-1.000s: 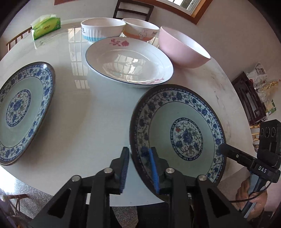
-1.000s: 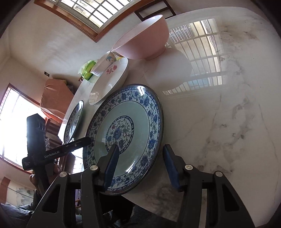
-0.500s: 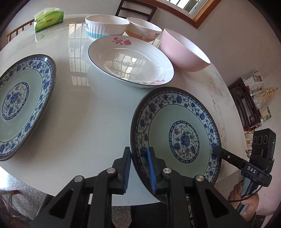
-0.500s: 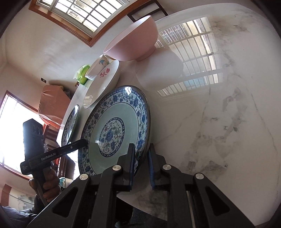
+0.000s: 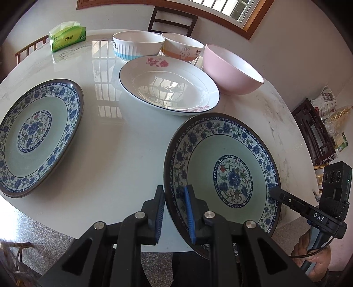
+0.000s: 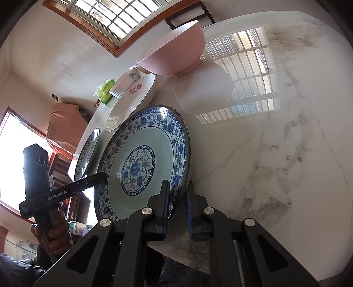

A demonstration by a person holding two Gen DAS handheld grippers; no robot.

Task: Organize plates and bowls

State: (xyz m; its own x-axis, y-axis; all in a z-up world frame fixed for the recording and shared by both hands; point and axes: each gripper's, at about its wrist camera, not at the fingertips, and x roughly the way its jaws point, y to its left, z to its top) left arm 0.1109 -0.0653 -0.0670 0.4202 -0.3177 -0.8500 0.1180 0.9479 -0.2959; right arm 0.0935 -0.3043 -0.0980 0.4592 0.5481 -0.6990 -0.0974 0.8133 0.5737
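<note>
A blue-patterned plate (image 5: 229, 174) (image 6: 141, 163) lies at the front right of the white marble table (image 5: 123, 154), its near edge jutting past the table's rim. My left gripper (image 5: 174, 212) is shut on the plate's near-left rim. My right gripper (image 6: 177, 209) is shut on the opposite rim, its tip showing in the left wrist view. A matching second plate (image 5: 37, 136) (image 6: 87, 152) rests flat at the left. Behind stand a white rose plate (image 5: 167, 88), a pink bowl (image 5: 231, 72), a blue-striped bowl (image 5: 136, 46) and a rabbit bowl (image 5: 183, 48).
A green tissue pack (image 5: 66, 37) sits at the table's back left. A dark chair (image 5: 172, 19) stands behind the bowls and a dark wooden cabinet (image 5: 313, 132) to the right. A hand (image 5: 313, 249) holds the right gripper's handle.
My right gripper's jaws have gone from wide apart to shut on the patterned plate's rim. My left gripper has kept its grip on the same plate.
</note>
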